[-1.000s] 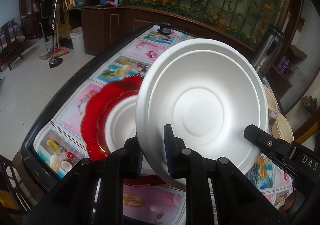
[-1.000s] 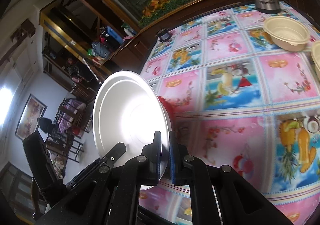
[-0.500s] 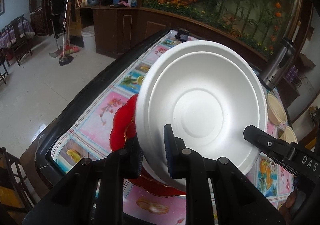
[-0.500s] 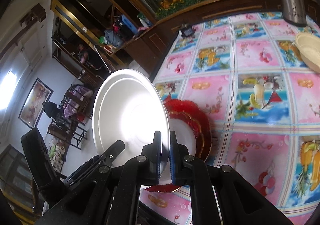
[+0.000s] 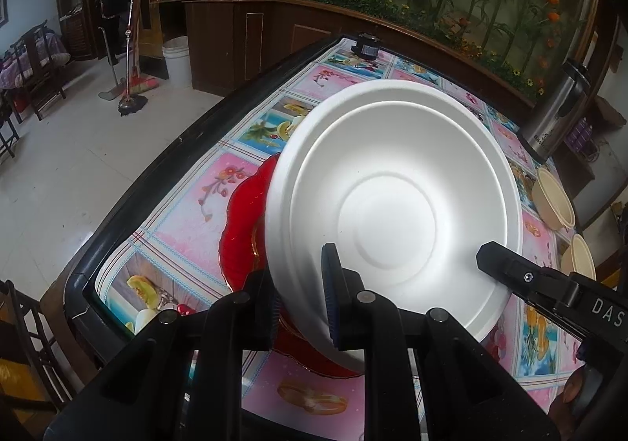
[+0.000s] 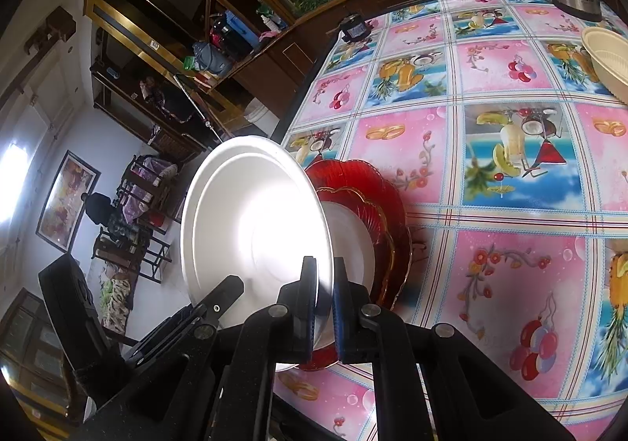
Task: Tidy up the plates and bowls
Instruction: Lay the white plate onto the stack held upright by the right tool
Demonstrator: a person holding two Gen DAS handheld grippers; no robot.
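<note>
You hold a white foam bowl (image 5: 392,205) tilted on edge above a red scalloped plate (image 6: 365,185) that carries a white dish (image 6: 349,236); two beige bowls (image 5: 551,201) sit well apart.

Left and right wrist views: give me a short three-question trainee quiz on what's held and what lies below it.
1. True or false: the white foam plate is gripped on its rim by both the left hand-held gripper and the right hand-held gripper.
2. What lies on the table under the held plate?
A. a steel kettle
B. a red plate stack with a white plate on top
C. a beige bowl
3. Fill in: the held plate is ____, not flat.

Key: 1 true; 2 B; 3 tilted.
</note>
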